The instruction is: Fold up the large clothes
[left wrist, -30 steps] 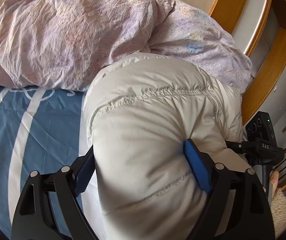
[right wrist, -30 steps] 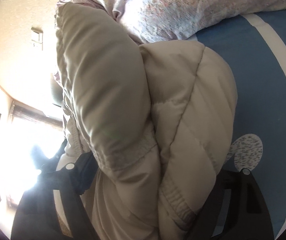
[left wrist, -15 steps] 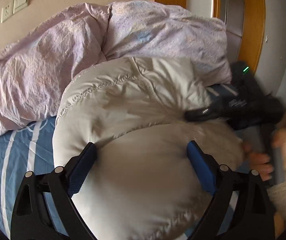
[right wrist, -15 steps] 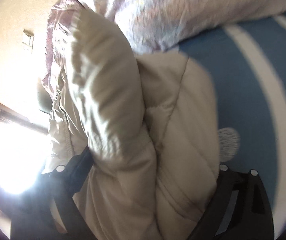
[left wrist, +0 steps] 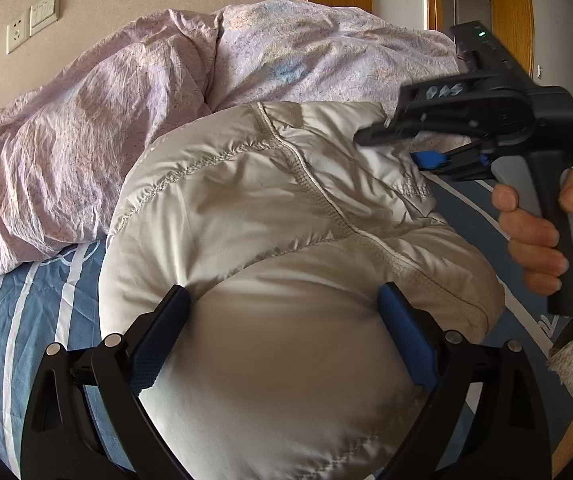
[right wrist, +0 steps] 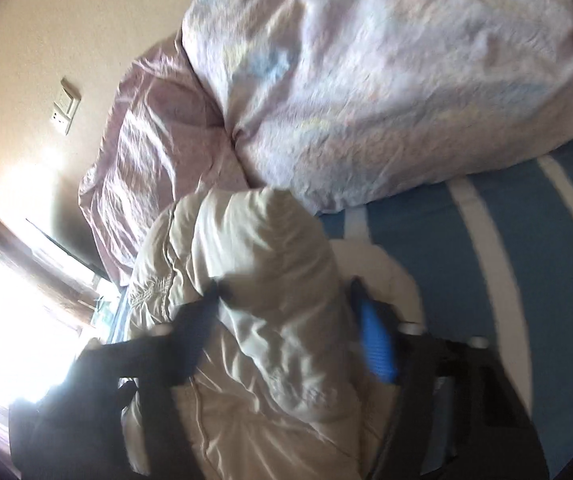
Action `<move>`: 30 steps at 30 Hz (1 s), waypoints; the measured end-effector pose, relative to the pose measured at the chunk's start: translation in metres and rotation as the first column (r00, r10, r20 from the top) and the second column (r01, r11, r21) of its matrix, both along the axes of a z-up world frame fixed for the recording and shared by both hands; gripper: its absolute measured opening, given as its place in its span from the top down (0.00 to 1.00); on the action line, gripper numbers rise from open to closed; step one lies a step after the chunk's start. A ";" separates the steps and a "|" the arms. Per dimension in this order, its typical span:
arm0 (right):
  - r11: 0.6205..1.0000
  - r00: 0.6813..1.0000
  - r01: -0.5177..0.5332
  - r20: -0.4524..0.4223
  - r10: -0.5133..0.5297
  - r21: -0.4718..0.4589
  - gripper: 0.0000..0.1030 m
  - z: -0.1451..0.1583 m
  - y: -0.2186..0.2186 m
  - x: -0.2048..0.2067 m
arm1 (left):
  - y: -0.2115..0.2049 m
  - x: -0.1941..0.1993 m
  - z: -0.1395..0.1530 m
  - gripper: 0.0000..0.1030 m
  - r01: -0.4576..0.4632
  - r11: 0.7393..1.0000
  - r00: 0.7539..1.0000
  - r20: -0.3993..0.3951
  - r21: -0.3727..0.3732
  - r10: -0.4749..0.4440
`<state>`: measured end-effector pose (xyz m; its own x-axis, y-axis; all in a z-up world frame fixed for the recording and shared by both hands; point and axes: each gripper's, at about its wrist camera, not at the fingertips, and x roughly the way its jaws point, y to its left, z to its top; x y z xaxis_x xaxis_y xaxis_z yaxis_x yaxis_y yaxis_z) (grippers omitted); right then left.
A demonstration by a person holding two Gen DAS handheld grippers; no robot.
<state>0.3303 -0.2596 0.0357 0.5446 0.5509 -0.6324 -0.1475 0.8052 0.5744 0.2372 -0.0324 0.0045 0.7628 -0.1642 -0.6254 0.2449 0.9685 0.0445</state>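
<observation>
Nearest the left camera, the left gripper (left wrist: 282,332) stood with its jaws wide apart, straddling the bulging near end of the puffy cream quilted down jacket (left wrist: 270,216), which lay bundled on the blue bedsheet with white stripes (left wrist: 26,320). A second earlier the same jaws had straddled that bulk from a more rolled angle; since then they had spread a little wider and the view had levelled.

Beyond, on the jacket's far right, the right gripper (left wrist: 396,142) was closing on a raised fold of the jacket, fabric already between its jaws, where a second before it had been wide. The person's hand (left wrist: 538,236) squeezed its grey handle. I judged this a fresh grip for lifting the next fold over.

Behind the jacket lay the crumpled lilac patterned duvet (left wrist: 126,112).
</observation>
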 end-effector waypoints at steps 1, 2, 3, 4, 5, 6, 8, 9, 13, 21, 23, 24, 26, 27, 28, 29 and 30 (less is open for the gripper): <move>1.000 1.000 0.017 0.004 -0.017 -0.013 0.71 -0.003 0.000 -0.004 | 0.000 0.000 0.000 0.07 0.000 1.000 1.000 0.000 -0.005 0.000; 0.999 1.000 0.030 -0.002 -0.030 -0.031 0.73 -0.007 -0.001 -0.001 | 0.000 0.000 0.000 0.07 0.002 1.000 1.000 0.000 -0.008 -0.002; 0.998 0.999 0.042 -0.014 -0.043 -0.045 0.76 -0.013 0.001 0.003 | -0.001 0.000 0.000 0.07 0.006 1.000 1.000 0.001 -0.010 -0.006; 0.997 0.998 0.055 -0.036 -0.057 -0.061 0.78 -0.021 -0.001 0.007 | -0.004 -0.001 0.000 0.07 0.011 1.000 1.000 0.003 -0.009 -0.011; 0.996 0.996 0.067 -0.049 -0.070 -0.064 0.78 -0.027 -0.005 0.010 | -0.007 -0.001 -0.001 0.06 0.015 1.000 1.000 0.006 -0.005 -0.015; 0.995 0.995 0.079 -0.064 -0.083 -0.065 0.79 -0.037 -0.006 0.023 | -0.010 -0.001 -0.001 0.06 0.017 1.000 1.000 0.011 0.000 -0.017; 0.993 0.991 0.096 -0.092 -0.102 -0.063 0.79 -0.047 -0.009 0.028 | -0.015 0.000 -0.003 0.06 0.017 1.000 1.000 0.015 0.000 -0.017; 0.993 0.989 0.104 -0.102 -0.110 -0.065 0.79 -0.052 -0.011 0.029 | -0.017 0.001 -0.004 0.06 0.016 1.000 1.000 0.016 -0.001 -0.016; 0.992 0.987 0.115 -0.105 -0.120 -0.052 0.79 -0.069 -0.011 0.039 | -0.022 0.005 -0.006 0.04 0.011 1.000 1.000 0.018 -0.013 -0.011; 0.992 0.986 0.123 -0.112 -0.125 -0.023 0.78 -0.085 -0.019 0.048 | -0.030 0.011 -0.010 0.02 0.015 1.000 0.999 0.034 0.007 -0.016; 0.993 0.986 0.120 -0.110 -0.122 -0.019 0.78 -0.088 -0.015 0.053 | -0.032 0.012 -0.011 0.02 0.016 1.000 0.999 0.036 0.008 -0.016; 0.992 0.986 0.122 -0.114 -0.123 -0.013 0.78 -0.089 -0.016 0.054 | -0.033 0.012 -0.011 0.02 0.015 1.000 0.999 0.038 0.009 -0.016; 0.992 0.985 0.124 -0.118 -0.124 -0.014 0.78 -0.089 -0.016 0.053 | -0.035 0.012 -0.013 0.02 0.011 1.000 0.999 0.043 0.012 -0.011; 0.992 0.985 0.123 -0.116 -0.124 -0.019 0.78 -0.088 -0.017 0.052 | -0.036 0.012 -0.013 0.02 0.009 1.000 0.999 0.043 0.018 -0.010; 0.992 0.986 0.121 -0.111 -0.123 -0.031 0.78 -0.088 -0.014 0.052 | -0.036 0.011 -0.012 0.02 0.012 1.000 0.999 0.038 0.023 -0.013; 0.992 0.986 0.120 -0.108 -0.124 -0.043 0.78 -0.088 -0.014 0.052 | -0.035 0.008 -0.007 0.04 0.022 1.000 0.999 0.028 0.016 -0.022; 0.991 0.987 0.120 -0.103 -0.126 -0.056 0.78 -0.087 -0.013 0.051 | -0.031 0.001 0.001 0.09 0.031 0.999 0.999 0.031 -0.008 -0.031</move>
<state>0.3817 -0.2723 -0.0514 0.5344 0.4506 -0.7151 0.0144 0.8410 0.5408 0.2383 -0.0635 0.0054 0.7760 -0.1933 -0.6003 0.2735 0.9609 0.0440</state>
